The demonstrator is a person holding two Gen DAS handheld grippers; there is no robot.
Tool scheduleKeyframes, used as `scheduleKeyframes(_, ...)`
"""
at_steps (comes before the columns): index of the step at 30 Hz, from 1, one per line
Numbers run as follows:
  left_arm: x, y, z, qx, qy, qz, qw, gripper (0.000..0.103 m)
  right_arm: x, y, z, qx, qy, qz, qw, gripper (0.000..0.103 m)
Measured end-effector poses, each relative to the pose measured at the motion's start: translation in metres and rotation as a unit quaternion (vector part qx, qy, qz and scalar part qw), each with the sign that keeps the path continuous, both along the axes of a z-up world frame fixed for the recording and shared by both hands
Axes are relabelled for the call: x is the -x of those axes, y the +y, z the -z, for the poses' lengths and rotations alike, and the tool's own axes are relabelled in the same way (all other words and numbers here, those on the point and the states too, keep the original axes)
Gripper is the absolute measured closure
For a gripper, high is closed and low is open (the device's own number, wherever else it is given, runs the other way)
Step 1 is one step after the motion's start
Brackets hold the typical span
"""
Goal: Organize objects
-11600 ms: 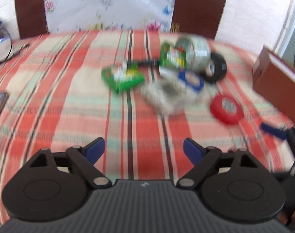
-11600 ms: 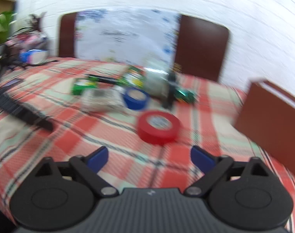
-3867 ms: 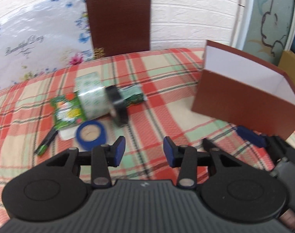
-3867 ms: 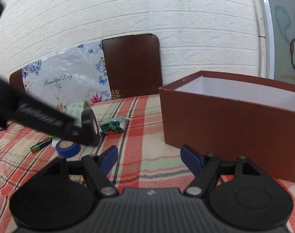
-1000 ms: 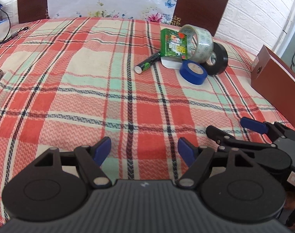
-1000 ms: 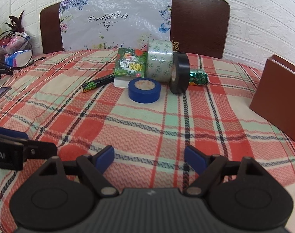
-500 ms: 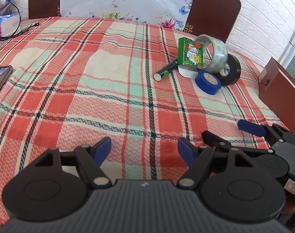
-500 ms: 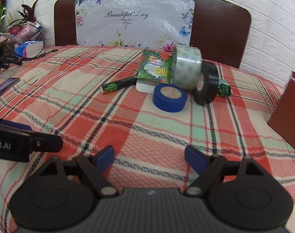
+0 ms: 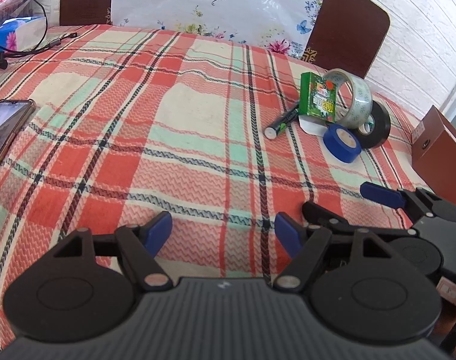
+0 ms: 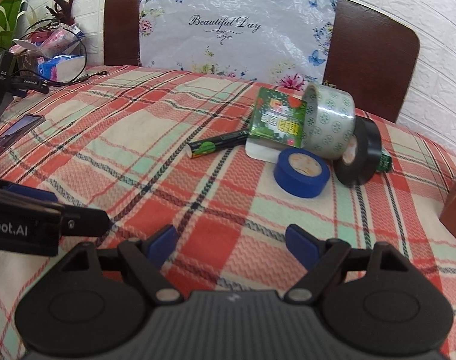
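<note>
- Change since a second ago: your left-wrist view is swinging leftward, so the cluster of items is now sitting further right in frame and a phone [image 9: 3,129] is coming into view at the left edge; the items themselves are lying as they did then.
- Tape rolls, three: one blue tape roll [image 10: 301,171] lying flat nearest you; one clear patterned tape roll [image 10: 330,124] standing on edge behind it; one black tape roll [image 10: 360,156] on edge, leaning against the clear one.
- Green box [image 10: 277,117], one: propping up against the clear roll's left side, over a white card [image 10: 259,151].
- Green-black pen [image 10: 217,144], one: lying just left of the box.
- Green wrapped item [image 10: 384,160], one: peeking out behind the black roll.
- Brown box [image 9: 438,153], one: standing well right of the cluster on the plaid tablecloth [image 9: 174,126].
- Left gripper [image 9: 223,232]: you are holding its tongs apart, with nothing between them.
- Right gripper [image 10: 231,244]: tongs likewise apart, gripping nothing, near the table's front edge.
</note>
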State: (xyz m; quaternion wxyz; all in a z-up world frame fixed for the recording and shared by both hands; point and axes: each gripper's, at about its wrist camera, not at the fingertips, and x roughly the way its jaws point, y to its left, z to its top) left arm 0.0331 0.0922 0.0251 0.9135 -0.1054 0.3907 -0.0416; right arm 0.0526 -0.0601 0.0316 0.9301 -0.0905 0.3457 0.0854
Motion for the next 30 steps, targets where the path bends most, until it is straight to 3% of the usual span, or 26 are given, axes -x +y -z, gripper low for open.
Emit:
scheduleKeyframes(10,-0.022,0.031,-0.010,0.025,-0.013,-0.022,0.9993,0.027,-0.027,0.005,-0.005,-0.020,-0.006,0.000,1.000,0.020)
scheduleKeyframes(14,-0.036,0.013,-0.020,-0.013,-0.032,-0.002,0.9994,0.026,-0.028,0.007,-0.006,-0.013,-0.014,-0.003,1.000,0.020)
scheduleKeyframes(23,-0.031,-0.032,-0.025,-0.022,-0.029,0.073,0.9967,0.026,-0.013,-0.032,0.002,0.006,-0.011,0.042,0.999,0.018)
scheduleKeyframes(30,-0.029,-0.045,-0.020,-0.028,-0.020,0.081,0.9961,0.026,-0.006,-0.047,-0.001,0.001,-0.015,0.060,0.998,0.018)
